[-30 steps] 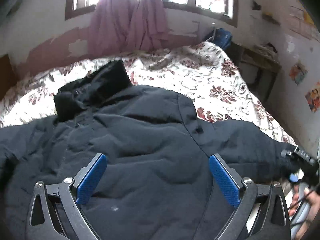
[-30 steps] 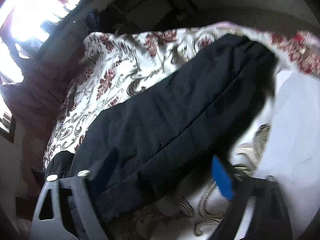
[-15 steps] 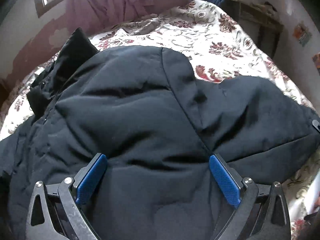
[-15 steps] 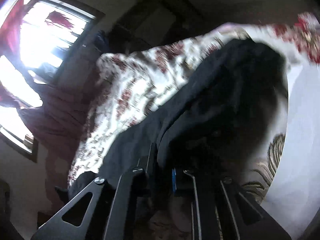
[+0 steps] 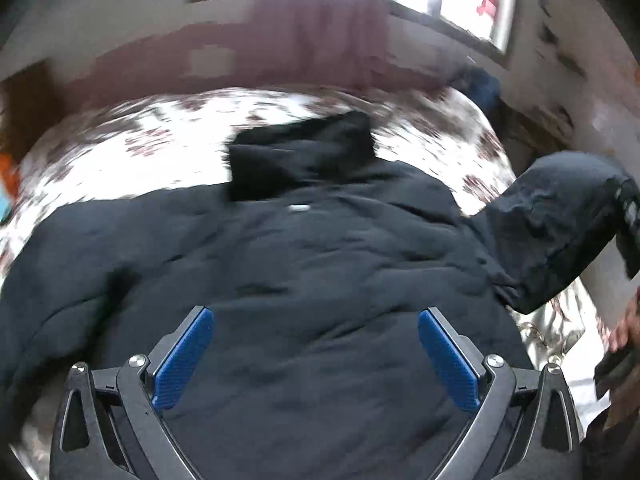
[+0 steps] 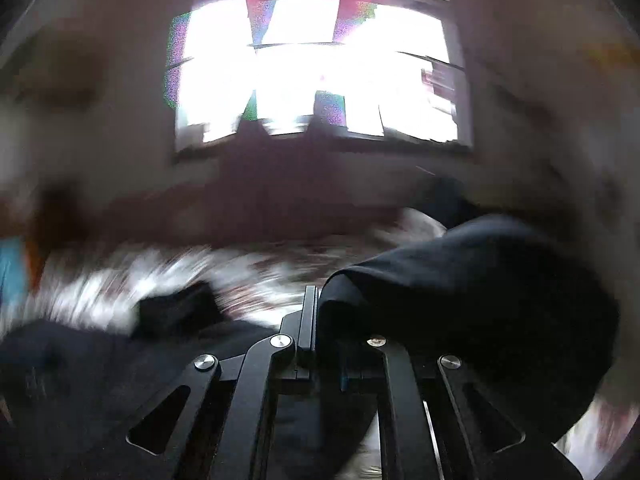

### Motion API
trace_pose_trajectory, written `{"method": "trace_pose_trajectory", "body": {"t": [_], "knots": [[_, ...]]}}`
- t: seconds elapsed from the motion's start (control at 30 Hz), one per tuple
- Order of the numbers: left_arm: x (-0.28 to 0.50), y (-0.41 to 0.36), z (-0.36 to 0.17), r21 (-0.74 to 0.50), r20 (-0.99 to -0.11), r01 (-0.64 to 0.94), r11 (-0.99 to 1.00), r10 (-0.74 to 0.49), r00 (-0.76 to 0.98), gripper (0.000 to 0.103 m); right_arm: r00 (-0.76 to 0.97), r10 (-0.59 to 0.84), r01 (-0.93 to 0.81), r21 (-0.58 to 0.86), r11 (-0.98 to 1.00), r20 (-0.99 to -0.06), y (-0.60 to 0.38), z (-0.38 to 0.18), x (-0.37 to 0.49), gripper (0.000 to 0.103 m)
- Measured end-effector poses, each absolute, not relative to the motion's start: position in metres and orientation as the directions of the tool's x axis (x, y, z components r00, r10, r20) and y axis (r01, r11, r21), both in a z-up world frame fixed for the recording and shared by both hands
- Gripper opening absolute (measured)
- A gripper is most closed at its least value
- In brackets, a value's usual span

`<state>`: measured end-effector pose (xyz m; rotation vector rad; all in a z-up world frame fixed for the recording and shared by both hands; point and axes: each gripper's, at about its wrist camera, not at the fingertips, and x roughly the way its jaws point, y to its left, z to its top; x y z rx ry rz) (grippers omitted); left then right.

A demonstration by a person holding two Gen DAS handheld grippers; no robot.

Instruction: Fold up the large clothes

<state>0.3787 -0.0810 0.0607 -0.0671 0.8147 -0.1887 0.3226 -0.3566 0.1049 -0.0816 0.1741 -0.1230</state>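
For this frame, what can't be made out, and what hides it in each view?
- Right wrist view: the pads of the right gripper, buried in the black jacket sleeve.
- Right wrist view: bedspread pattern, smeared by motion blur; window detail, blown out.
- Left wrist view: the jacket's hem, cut off by the bottom edge behind the left gripper.
- Left wrist view: the hand at the right edge, blurred and cropped.

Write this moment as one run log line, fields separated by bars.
step: fold sleeve | left gripper: open above jacket | right gripper: shut on sleeve, lifted | bed
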Motion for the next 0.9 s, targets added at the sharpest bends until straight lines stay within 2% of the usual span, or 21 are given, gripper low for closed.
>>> {"method": "trace_pose_trajectory", "body": {"t": [0.07,0.13,0.2,0.27,0.3,0.33,0.4,0.57,0.7,0.9], "knots": [[0.363,-0.039,0.062,-0.160,-0.696,0.086,0.983,-0.175,0.696,0.103,0.974,-0.020,-0.038,-0.251,0.967,-0.225,-0.291,0.097,0.324,0.008],[0.348,-0.010,0.056,-0.160,-0.690,0.040,0.986,-0.141,0.710,0.103,0.950,0.032,-0.157,-0.385,0.909,-0.311,-0.237,0.073,0.324,0.008],[0.337,0.014,0.042,-0.178,-0.697,0.002,0.984,-0.128,0.705,0.103,0.910,0.050,-0.255,-0.461,0.850,-0.412,-0.196,0.043,0.325,0.009],[0.329,0.031,0.026,-0.207,-0.701,-0.028,0.978,-0.128,0.701,0.103,0.833,0.058,-0.377,-0.488,0.787,-0.550,-0.172,0.009,0.326,0.017],[0.325,0.038,0.016,-0.233,-0.704,-0.046,0.971,-0.135,0.697,0.103,0.803,0.065,-0.426,-0.494,0.758,-0.592,-0.164,-0.002,0.320,0.026],[0.322,0.044,0.007,-0.262,-0.704,-0.060,0.963,-0.149,0.694,0.103,0.777,0.073,-0.467,-0.494,0.733,-0.626,-0.160,-0.011,0.317,0.043],[0.316,0.051,-0.008,-0.315,-0.703,-0.081,0.946,-0.175,0.690,0.103,0.751,0.091,-0.512,-0.490,0.706,-0.654,-0.163,-0.022,0.301,0.055],[0.309,0.056,-0.030,-0.431,-0.684,-0.102,0.896,-0.251,0.685,0.103,0.727,0.200,-0.523,-0.340,0.782,-0.657,-0.213,0.003,0.285,0.059],[0.314,0.053,-0.029,-0.454,-0.685,-0.117,0.883,-0.262,0.680,0.103,0.775,0.159,-0.360,-0.221,0.906,-0.612,-0.272,0.017,0.290,0.061],[0.356,0.042,-0.045,-0.432,-0.775,-0.253,0.866,-0.212,0.595,0.101,0.767,0.162,-0.083,0.154,0.985,-0.621,-0.362,0.003,0.330,0.064]]}}
